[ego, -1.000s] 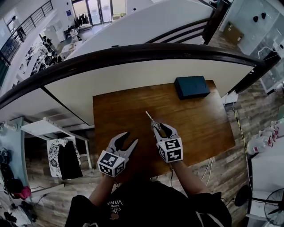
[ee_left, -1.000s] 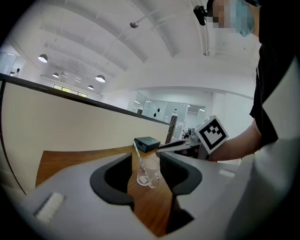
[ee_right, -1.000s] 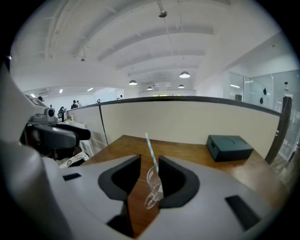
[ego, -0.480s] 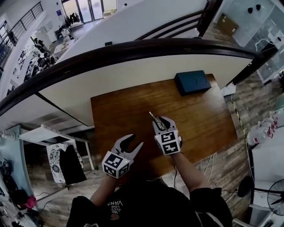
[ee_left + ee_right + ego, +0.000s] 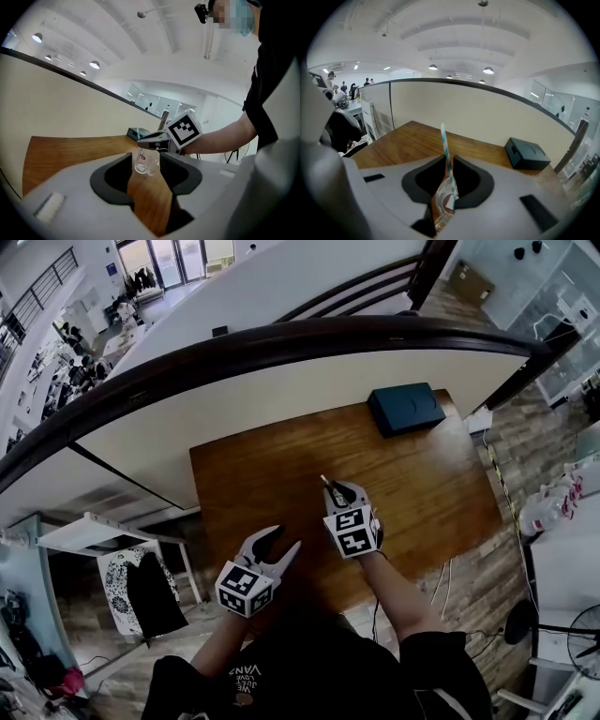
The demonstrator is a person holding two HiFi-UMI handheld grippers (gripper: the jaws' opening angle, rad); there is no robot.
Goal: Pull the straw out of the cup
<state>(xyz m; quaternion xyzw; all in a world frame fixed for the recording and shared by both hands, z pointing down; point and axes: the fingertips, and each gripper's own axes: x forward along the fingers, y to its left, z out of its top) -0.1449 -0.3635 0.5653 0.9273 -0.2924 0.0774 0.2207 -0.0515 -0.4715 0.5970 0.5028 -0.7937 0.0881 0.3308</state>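
A clear glass cup (image 5: 146, 162) stands on the wooden table (image 5: 253, 474) with a white and teal striped straw (image 5: 444, 145) leaning out of it. My right gripper (image 5: 448, 159) hangs over the cup with the straw between its jaw tips. Its jaws have just been closing; the straw rests against the left jaw, and a thin gap shows on the other side. In the head view the straw (image 5: 325, 481) pokes out past the right gripper (image 5: 339, 491), which hides the cup. My left gripper (image 5: 281, 545) is open and holds nothing, a little short of the cup.
A dark box (image 5: 406, 409) lies at the table's far right corner, also visible in the right gripper view (image 5: 526, 153). A cream partition wall runs along the table's far edge. The table's front edge is just behind both grippers.
The right gripper has come down over the cup and its jaws have narrowed round the straw. The left gripper has sunk slightly and stays open.
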